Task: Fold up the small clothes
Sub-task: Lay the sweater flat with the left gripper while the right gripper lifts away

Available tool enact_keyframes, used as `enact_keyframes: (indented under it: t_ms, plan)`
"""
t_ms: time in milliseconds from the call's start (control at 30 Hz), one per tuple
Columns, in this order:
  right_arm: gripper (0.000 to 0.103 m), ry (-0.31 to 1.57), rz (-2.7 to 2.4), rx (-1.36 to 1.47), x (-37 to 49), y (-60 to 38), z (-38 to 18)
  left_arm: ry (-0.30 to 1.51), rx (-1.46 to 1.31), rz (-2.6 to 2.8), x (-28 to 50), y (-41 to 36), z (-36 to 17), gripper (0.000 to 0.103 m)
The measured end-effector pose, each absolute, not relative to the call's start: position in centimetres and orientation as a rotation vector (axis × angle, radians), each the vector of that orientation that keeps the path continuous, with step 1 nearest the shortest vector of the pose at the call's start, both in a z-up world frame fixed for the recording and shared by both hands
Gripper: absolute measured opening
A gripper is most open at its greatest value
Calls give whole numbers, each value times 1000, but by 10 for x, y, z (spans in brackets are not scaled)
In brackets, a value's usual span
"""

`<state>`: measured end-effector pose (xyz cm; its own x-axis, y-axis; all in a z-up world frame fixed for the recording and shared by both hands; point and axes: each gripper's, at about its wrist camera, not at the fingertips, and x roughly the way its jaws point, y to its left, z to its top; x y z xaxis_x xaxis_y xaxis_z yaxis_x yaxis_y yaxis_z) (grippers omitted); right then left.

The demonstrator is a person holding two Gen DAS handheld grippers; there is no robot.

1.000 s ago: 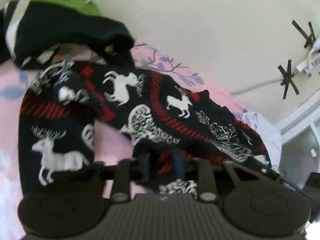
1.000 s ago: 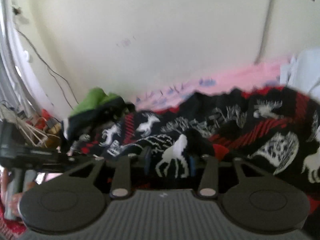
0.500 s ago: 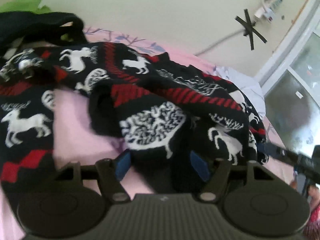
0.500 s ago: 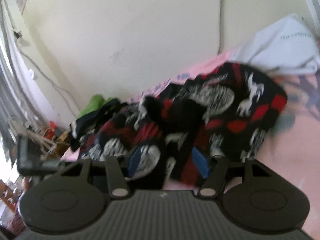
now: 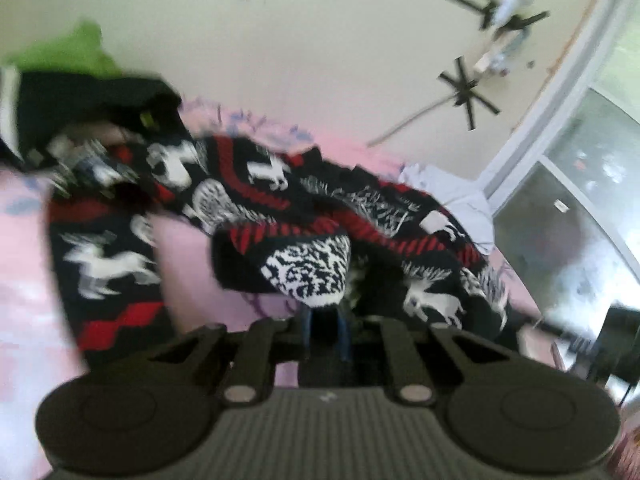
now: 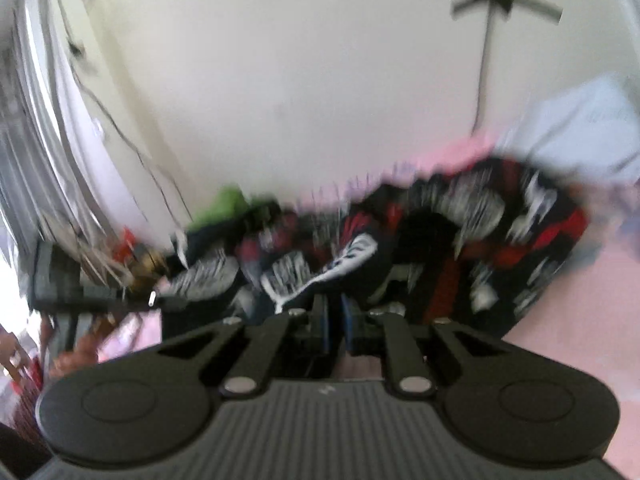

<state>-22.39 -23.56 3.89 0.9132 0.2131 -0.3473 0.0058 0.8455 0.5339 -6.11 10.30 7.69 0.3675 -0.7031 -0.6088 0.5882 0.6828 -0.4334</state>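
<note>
A black, red and white reindeer-pattern sweater (image 5: 280, 200) lies rumpled on a pink floral bedsheet (image 5: 184, 252). My left gripper (image 5: 324, 330) is shut on a bunched fold of the sweater and holds it lifted. In the right wrist view the sweater (image 6: 460, 248) is blurred by motion. My right gripper (image 6: 336, 326) is shut on another fold of it, near the white patterned part.
A dark and green pile of clothes (image 5: 72, 92) lies at the back left, against the cream wall. A white cloth (image 5: 452, 188) lies at the back right near a window (image 5: 580, 200). Clutter and cables (image 6: 120, 256) stand left of the bed in the right wrist view.
Both grippers were open around sweater folds half a second ago and have closed on them. Both views have shifted and blurred with motion.
</note>
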Motion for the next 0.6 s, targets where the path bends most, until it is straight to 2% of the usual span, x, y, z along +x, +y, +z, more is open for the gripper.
enact_keyframes:
  t_ms: [133, 267, 333, 367, 400, 433, 500, 567, 600]
  plan:
    - [8, 340, 151, 527, -279, -251, 73, 833, -130, -846, -96, 147, 98, 11]
    - [9, 373, 219, 481, -314, -250, 76, 891, -103, -795, -114, 163, 80, 13]
    - [12, 459, 238, 470, -312, -245, 62, 955, -92, -730, -110, 161, 58, 23]
    - [16, 508, 209, 439, -309, -243, 53, 997, -89, -698, -106, 159, 46, 28]
    - [42, 530, 154, 414, -306, -245, 45, 1029, -83, -676, -102, 158, 37, 31]
    - [60, 537, 102, 414, -303, -250, 39, 1043, -79, -656, -100, 159, 31, 31]
    - [64, 530, -18, 481, -297, -271, 28, 1044, -107, -648, -95, 166, 30, 31]
    - [62, 513, -109, 571, -289, -292, 18, 991, -124, -629, -91, 174, 43, 33]
    - [60, 505, -156, 609, -283, -302, 13, 956, -119, -615, -90, 176, 50, 37]
